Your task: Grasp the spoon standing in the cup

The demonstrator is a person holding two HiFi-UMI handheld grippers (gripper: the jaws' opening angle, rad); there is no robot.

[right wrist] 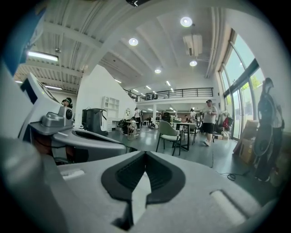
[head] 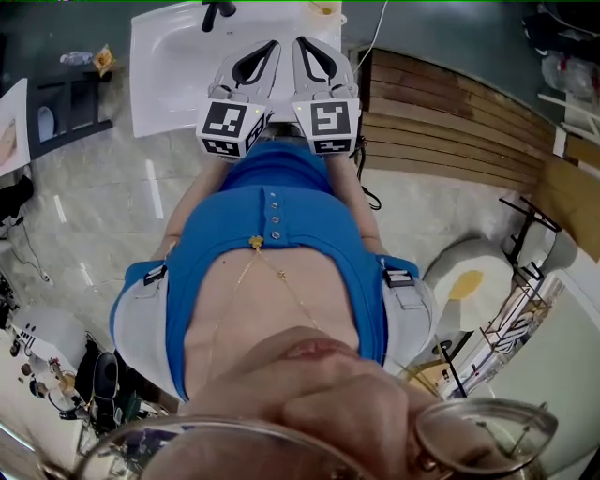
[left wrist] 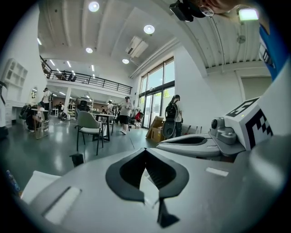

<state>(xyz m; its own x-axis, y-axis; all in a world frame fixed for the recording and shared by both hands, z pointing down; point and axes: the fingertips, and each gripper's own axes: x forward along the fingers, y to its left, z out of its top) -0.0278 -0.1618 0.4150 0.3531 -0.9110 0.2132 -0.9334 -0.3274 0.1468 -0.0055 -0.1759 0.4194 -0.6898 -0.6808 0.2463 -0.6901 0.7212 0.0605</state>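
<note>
- spoon and cup: i can't pick either out in any view. a small yellowish thing sits at the far corner of the white table, but the frame edge cuts it and too little shows to name it.
- left gripper: in its own view the jaws meet at the tips, with nothing between them.
- right gripper: its jaws are pressed together the same way, and it is empty too.
- from the head view i see the two held side by side, just beside each other, in front of the blue top. the marker cubes are nearest the body and the tips are over the table.
- a black fixture stands at the table's far edge, and a wooden slatted platform lies to the right.
- both gripper views look out across a big hall with a grey chair, people walking and tall windows.
</note>
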